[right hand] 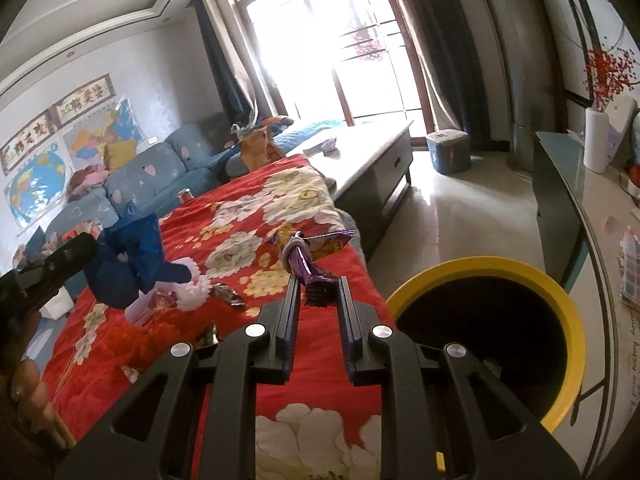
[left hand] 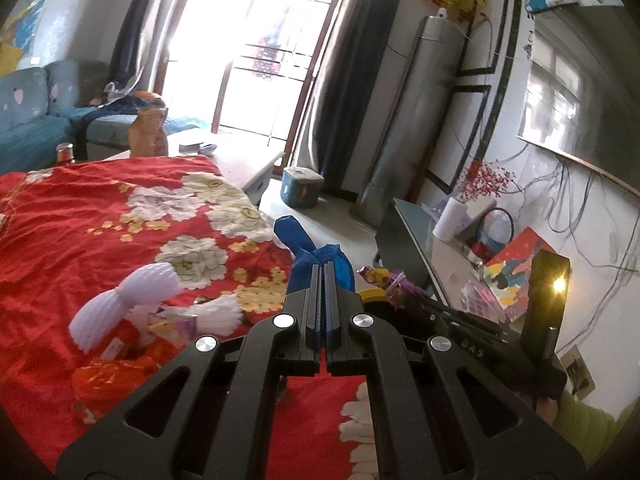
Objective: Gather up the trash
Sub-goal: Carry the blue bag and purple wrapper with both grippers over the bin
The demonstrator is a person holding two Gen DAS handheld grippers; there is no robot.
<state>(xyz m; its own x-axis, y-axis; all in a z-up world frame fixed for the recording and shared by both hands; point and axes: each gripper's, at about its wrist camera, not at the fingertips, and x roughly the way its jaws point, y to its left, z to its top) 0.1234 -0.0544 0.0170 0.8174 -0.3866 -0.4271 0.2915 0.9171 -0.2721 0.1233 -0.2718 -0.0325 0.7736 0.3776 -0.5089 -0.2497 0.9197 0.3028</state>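
My left gripper (left hand: 323, 266) is shut on a crumpled blue plastic bag (left hand: 310, 250) and holds it above the red flowered cloth (left hand: 80, 216); the bag also shows in the right wrist view (right hand: 128, 264). My right gripper (right hand: 318, 278) has its jaws partly apart, with a purple snack wrapper (right hand: 306, 258) between the fingertips, touching the left finger. It hovers near the cloth's right edge, left of the yellow-rimmed trash bin (right hand: 488, 272). White foam fruit nets (left hand: 120, 304), an orange wrapper (left hand: 104, 376) and small wrappers (right hand: 230, 294) lie on the cloth.
A low grey coffee table (right hand: 376, 152) stands beyond the cloth. A blue sofa (right hand: 152, 172) lies to the left. A glass-topped cabinet (right hand: 568, 184) with a white vase (right hand: 596, 140) runs along the right wall. A blue stool (right hand: 448, 152) stands near the window.
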